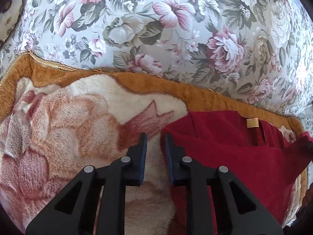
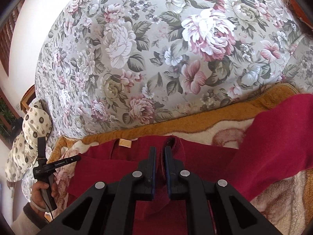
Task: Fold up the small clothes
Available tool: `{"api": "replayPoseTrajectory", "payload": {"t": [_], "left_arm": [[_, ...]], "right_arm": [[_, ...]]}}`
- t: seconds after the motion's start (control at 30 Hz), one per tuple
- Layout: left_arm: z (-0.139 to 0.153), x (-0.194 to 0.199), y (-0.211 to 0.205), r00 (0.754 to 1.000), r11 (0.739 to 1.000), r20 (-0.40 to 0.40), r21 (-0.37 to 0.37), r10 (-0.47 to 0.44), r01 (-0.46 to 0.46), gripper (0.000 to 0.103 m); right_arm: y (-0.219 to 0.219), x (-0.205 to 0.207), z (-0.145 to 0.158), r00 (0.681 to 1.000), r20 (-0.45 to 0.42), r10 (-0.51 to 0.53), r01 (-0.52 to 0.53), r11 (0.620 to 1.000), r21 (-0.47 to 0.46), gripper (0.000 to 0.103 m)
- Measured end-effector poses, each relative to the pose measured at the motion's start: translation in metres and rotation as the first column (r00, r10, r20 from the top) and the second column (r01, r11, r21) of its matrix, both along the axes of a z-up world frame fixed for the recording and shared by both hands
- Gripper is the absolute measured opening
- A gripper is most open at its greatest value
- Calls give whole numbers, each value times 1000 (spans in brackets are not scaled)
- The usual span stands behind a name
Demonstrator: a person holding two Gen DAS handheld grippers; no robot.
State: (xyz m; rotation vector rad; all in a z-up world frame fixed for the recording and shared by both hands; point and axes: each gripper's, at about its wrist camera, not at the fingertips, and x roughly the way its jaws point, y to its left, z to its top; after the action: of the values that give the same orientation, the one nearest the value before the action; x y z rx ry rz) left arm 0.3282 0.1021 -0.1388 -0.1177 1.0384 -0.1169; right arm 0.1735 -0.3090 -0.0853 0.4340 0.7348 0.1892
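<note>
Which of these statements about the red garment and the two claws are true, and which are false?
1. The right claw is closed on a fold of the red garment. True.
2. The garment lies on a bare wooden table. False: it lies on a fleecy blanket with an orange border.
3. A small tan label shows on the garment. True.
4. The bedspread beyond the blanket is plain blue. False: it has a flower print.
5. The left claw is over the middle of the garment. False: it is at the garment's edge, and blanket shows between its fingers.
</note>
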Motion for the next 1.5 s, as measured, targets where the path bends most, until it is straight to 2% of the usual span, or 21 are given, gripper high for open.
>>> {"api": "replayPoseTrajectory", "payload": {"t": [0.03,0.1,0.17,0.27,0.33,0.37,0.4,0.47,0.5,0.6,0.67,0.73,0.83,0.97,1.03,1.1,1.17,1.23,1.3,1.4,1.5], "left_arm": [[-1,0,4,1000,1000,-2,5,8,-8,15],[1,-4,12,1000,999,-4,-52,9,-10,15],[4,-10,16,1000,997,5,-72,10,-10,15],[10,-21,10,1000,998,14,-66,-20,21,15],[12,-26,4,999,997,11,-67,-44,45,29],[13,-29,1,998,997,15,-61,-55,56,41],[14,-34,-2,998,997,26,-49,-61,62,48],[16,-44,-6,996,996,45,-39,-73,75,48],[16,-50,-7,996,995,43,-43,-84,85,48],[13,-67,-11,993,992,43,-46,-113,115,48],[8,-81,-13,992,993,37,-29,-118,119,48],[2,-91,-14,993,993,27,-28,-116,117,48],[-5,-103,-7,995,994,12,-56,-96,97,48],[0,-115,6,996,988,5,-126,-92,92,48],[8,-122,11,995,984,11,-144,-100,101,48],[14,-130,13,993,982,27,-152,-113,115,48],[17,-136,14,992,978,26,-167,-123,126,48],[16,-138,15,992,976,19,-177,-124,126,48],[16,-139,19,993,975,17,-188,-118,119,48],[17,-139,24,995,977,23,-189,-100,103,48],[21,-139,30,996,976,34,-199,-87,92,48]], "right_arm": [[2,2,1,1000,6,1,-1,1000,-7,7],[-1,3,3,999,14,-30,30,999,-20,7],[-11,4,-2,996,-14,-83,83,996,-23,7],[-21,12,-23,984,-105,-141,123,978,-166,7],[-27,18,-41,967,-202,-157,107,965,-237,7],[-29,18,-44,960,-220,-172,111,958,-265,7],[-29,15,-41,963,-200,-181,121,952,-283,11],[-25,7,-22,972,-118,-204,157,934,-320,29],[-21,4,-12,976,-80,-201,165,933,-320,46],[2,12,15,995,-24,-100,90,961,-263,48],[35,30,24,997,-22,72,-74,981,-178,48],[82,52,26,970,-40,240,-243,962,-127,48],[166,80,23,894,-51,445,-448,885,-126,48],[241,116,9,796,-84,599,-605,789,-106,48],[265,131,-4,758,-129,639,-652,750,-113,48],[283,137,-19,731,-177,659,-682,713,-162,48],[295,142,-34,714,-224,663,-700,683,-209,46],[304,146,-47,693,-262,672,-721,652,-236,23],[309,141,-50,702,-248,668,-711,643,-283,5],[311,135,-36,721,-182,668,-688,660,-300,4],[326,138,-25,724,-157,672,-684,668,-295,3]]}}
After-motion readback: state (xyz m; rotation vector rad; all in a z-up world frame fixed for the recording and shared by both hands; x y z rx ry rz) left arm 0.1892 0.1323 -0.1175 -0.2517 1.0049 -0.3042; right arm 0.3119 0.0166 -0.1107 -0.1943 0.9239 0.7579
